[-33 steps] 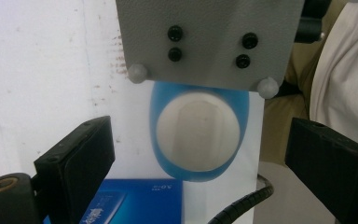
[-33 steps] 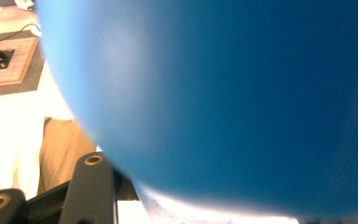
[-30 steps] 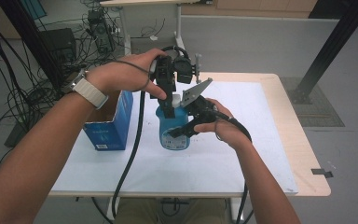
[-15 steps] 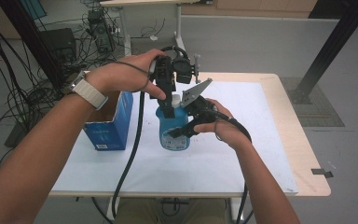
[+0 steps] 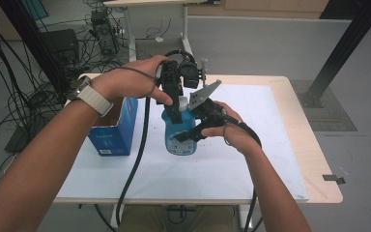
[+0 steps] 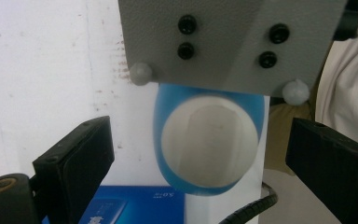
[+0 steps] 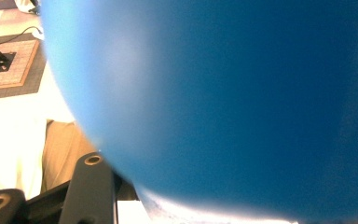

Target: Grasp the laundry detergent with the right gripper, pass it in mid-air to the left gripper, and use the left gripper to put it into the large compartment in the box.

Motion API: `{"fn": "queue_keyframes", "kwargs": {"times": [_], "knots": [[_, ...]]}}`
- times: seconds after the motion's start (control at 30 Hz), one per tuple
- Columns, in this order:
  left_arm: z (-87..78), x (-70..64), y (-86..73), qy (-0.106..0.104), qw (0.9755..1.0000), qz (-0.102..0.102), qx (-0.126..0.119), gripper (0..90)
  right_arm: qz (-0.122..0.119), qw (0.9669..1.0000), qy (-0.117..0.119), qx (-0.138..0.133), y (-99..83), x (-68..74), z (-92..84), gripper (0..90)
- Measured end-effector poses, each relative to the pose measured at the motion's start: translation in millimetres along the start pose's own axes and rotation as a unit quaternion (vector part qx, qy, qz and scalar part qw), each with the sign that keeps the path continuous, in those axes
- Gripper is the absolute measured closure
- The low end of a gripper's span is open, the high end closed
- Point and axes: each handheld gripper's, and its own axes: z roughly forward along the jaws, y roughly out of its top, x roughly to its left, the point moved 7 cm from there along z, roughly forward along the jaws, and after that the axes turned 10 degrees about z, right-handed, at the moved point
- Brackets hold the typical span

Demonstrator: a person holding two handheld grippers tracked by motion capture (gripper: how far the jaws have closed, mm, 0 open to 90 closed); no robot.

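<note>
Right tongs [image 5: 189,137] clamped on the body of the blue bottle [image 5: 181,133], upright on the surface [image 5: 251,159] | left tongs [image 6: 205,154] spread wide, straddling the white cap [image 6: 208,144] from above, pads apart from it | step: approaching the cap | next: close squarely on cap while the right steadies the bottle
</note>
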Motion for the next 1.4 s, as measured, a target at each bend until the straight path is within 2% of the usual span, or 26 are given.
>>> {"fn": "queue_keyframes", "kwargs": {"times": [0.47,0.5,0.63,0.9,0.93,1.1,1.4], "knots": [[9.8,0.9,0.2,-0.002,1.0,0.004,-0.003,9.0,-0.001,1.0,-0.001,0.0,1.9,2.7,-0.2,43.9],[10.2,1.0,0.4,-0.002,1.0,0.005,-0.003,9.1,0.002,1.0,0.006,-0.002,2.4,4.1,-0.4,43.9],[11.2,1.2,1.2,-0.001,1.0,0.003,-0.006,9.4,-0.002,1.0,0.006,-0.004,3.2,4.2,-0.7,43.9],[17.2,0.3,-0.3,-0.01,0.9999,0.002,-0.007,9.5,-0.002,0.9999,0.007,-0.008,3.8,5.1,-2.4,43.9],[17.9,0.0,-0.2,-0.011,0.9999,0.002,-0.008,9.5,0.007,0.9999,0.005,-0.006,3.8,6.3,-3.3,43.8],[20.3,-0.8,0.0,-0.013,0.9999,0.001,-0.01,10.0,0.003,0.9999,0.003,-0.009,4.6,6.1,-4.4,43.9],[21.9,-1.7,2.3,-0.014,0.9998,0.009,-0.014,12.4,0.001,0.9999,0.007,-0.013,5.5,6.7,-4.7,43.9]]}}
